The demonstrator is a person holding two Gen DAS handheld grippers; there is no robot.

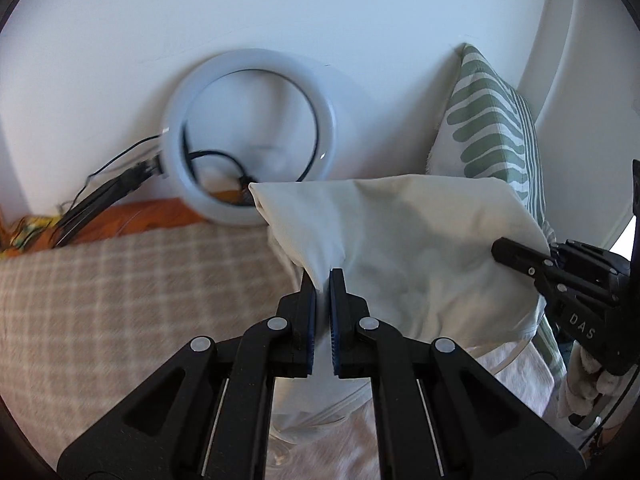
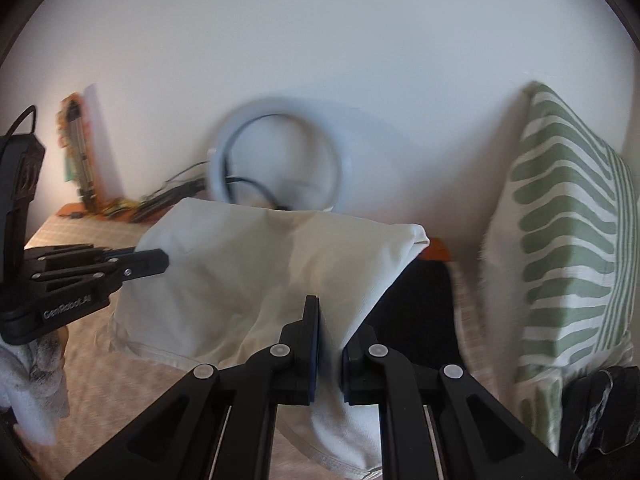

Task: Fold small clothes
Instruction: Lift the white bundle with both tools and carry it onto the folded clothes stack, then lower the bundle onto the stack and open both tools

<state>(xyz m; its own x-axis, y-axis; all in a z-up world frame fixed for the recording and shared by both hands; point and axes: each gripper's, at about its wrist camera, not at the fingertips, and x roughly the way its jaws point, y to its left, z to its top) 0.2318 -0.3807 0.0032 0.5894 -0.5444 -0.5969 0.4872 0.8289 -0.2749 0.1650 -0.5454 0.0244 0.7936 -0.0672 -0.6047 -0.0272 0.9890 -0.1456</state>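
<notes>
A cream garment (image 1: 400, 248) hangs lifted above the checked bed cover (image 1: 140, 288), stretched between both grippers. My left gripper (image 1: 322, 278) is shut on a pinched fold of its near edge. The right gripper (image 1: 499, 249) comes in from the right of the left wrist view, clamped on the cloth's other side. In the right wrist view the garment (image 2: 248, 264) drapes across the middle; my right gripper (image 2: 332, 322) is shut on its lower edge, and cloth hides one fingertip. The left gripper (image 2: 160, 261) grips the cloth's left side there.
A white ring light (image 1: 248, 136) with black cables leans on the wall behind the cloth. A green-striped pillow (image 2: 568, 240) stands upright at the right. A black item (image 2: 416, 312) and a dark garment (image 2: 600, 412) lie near the pillow. Orange fabric (image 1: 132, 220) edges the bed's far side.
</notes>
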